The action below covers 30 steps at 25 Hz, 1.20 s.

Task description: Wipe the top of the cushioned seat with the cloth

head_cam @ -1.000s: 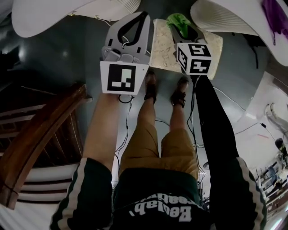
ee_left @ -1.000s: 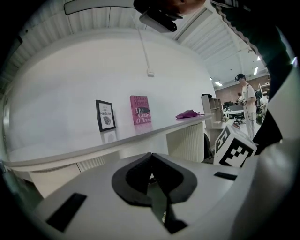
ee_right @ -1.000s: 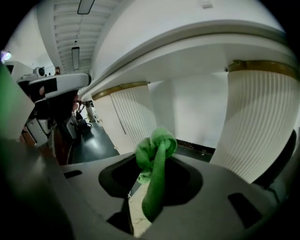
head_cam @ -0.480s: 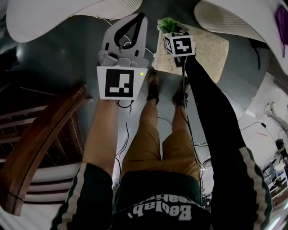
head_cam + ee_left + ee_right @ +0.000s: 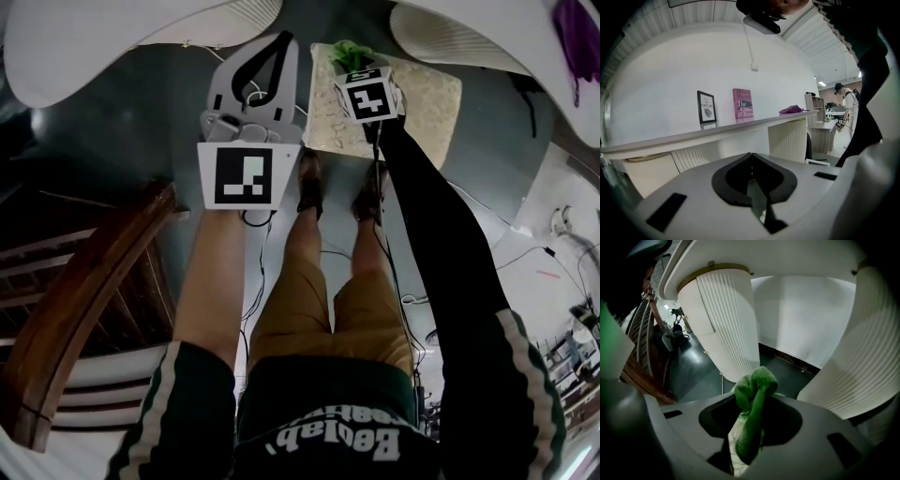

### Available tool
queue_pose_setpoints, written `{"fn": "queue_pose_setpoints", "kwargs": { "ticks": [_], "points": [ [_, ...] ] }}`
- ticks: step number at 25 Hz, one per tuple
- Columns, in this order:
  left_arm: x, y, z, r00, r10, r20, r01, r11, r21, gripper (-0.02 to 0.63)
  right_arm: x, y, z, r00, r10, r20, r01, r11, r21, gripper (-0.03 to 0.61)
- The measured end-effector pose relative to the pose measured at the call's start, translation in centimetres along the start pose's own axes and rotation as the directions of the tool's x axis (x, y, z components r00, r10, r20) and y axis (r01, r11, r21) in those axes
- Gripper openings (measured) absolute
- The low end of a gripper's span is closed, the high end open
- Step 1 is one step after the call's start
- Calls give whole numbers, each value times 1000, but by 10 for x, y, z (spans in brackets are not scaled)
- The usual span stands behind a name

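Head view: green cloth [image 5: 352,53] bunched and clamped in closed jaws of right gripper [image 5: 364,67], over far left corner of cushioned seat [image 5: 427,98], probably to start wiping there. Left gripper [image 5: 279,47] aside above floor [image 5: 141,131], jaws together, empty, giving room.

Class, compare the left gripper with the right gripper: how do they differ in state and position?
The left gripper is shut on nothing; the right gripper is shut on the green cloth. The left gripper is over the dark floor beside the cushioned seat; the right gripper is over the seat. Both have their jaws together.
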State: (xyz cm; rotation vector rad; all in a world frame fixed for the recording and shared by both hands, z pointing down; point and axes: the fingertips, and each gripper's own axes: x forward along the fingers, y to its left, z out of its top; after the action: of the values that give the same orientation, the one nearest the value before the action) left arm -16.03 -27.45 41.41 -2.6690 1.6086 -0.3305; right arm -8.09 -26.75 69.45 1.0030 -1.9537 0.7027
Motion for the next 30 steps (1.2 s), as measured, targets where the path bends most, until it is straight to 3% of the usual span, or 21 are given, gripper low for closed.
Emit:
{"fn": "queue_pose_setpoints", "kwargs": {
  "ticks": [14,20,27,30],
  "points": [
    [45,-79,24,998,-62,15,62,998,0,15,-81,-168,-96,983,-174,-61,178,982,69,138],
    [54,-96,29,998,-56,-7,56,998,-21,17,-109,-222,-133,953,-275,-126,292,945,149,135],
    [47,-89,25,999,-31,-9,31,999,-22,15,-122,-219,-121,949,-306,-80,316,928,197,135],
    [38,-78,23,1000,-15,0,15,999,-41,15,-120,-190,-106,963,-270,-12,266,940,214,135]
  ]
}}
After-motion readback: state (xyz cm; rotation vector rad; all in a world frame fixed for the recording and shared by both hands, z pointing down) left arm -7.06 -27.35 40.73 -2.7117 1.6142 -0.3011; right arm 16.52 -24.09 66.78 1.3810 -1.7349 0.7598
